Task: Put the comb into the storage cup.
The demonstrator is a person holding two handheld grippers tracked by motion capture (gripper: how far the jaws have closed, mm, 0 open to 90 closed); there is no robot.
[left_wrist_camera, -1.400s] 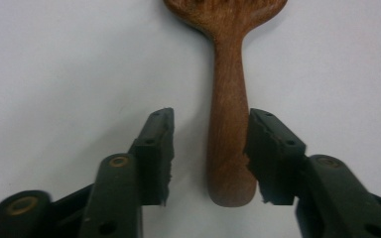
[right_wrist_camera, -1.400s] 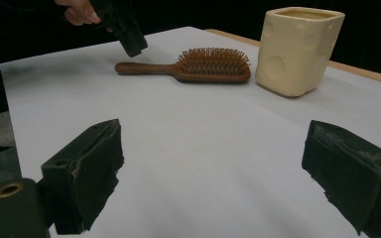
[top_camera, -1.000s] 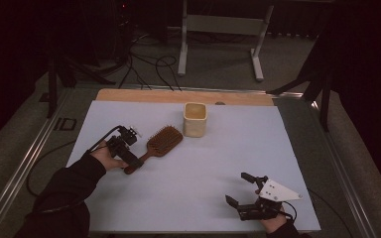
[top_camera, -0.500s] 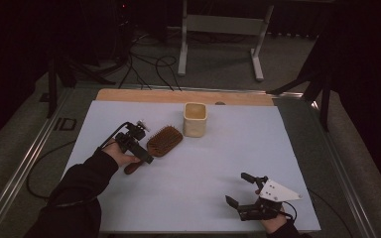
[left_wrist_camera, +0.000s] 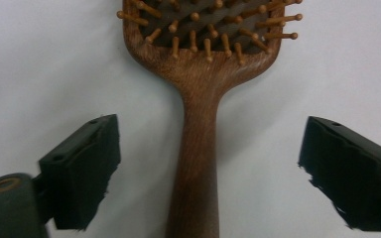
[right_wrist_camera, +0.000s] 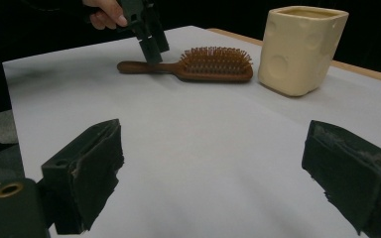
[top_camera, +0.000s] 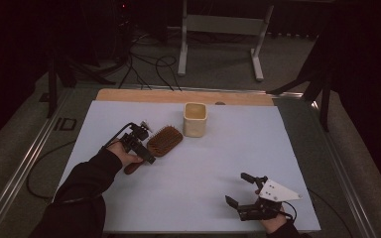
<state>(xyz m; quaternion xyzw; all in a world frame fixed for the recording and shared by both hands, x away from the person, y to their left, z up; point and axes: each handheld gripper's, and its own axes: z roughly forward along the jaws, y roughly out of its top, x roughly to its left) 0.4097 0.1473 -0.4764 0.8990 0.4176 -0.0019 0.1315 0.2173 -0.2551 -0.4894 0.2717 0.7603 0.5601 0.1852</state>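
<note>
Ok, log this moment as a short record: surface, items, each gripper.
surface: pale sheet on the table
hairbrush: wooden, lying bristles up, handle toward the person
cup: cream, upright, just beyond the brush head
left gripper: open, jaws either side of the brush handle, just been closing, pads not yet on the handle
right gripper: open, nothing between its jaws, near the sheet's front edge

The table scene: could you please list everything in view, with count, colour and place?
hairbrush: one, brown wood, bristles up, left of centre on the sheet, handle between the left gripper's open jaws.
cup: one, cream, square, upright just right of the brush head.
sheet: one, pale lilac-white, covering the table.
wooden edge: one, tan, along the far side.
stand: one, grey, on the floor beyond.
cables: several, black, floor.
left gripper: black, open, jaws just closing a little.
right gripper: black, open, near right.
</note>
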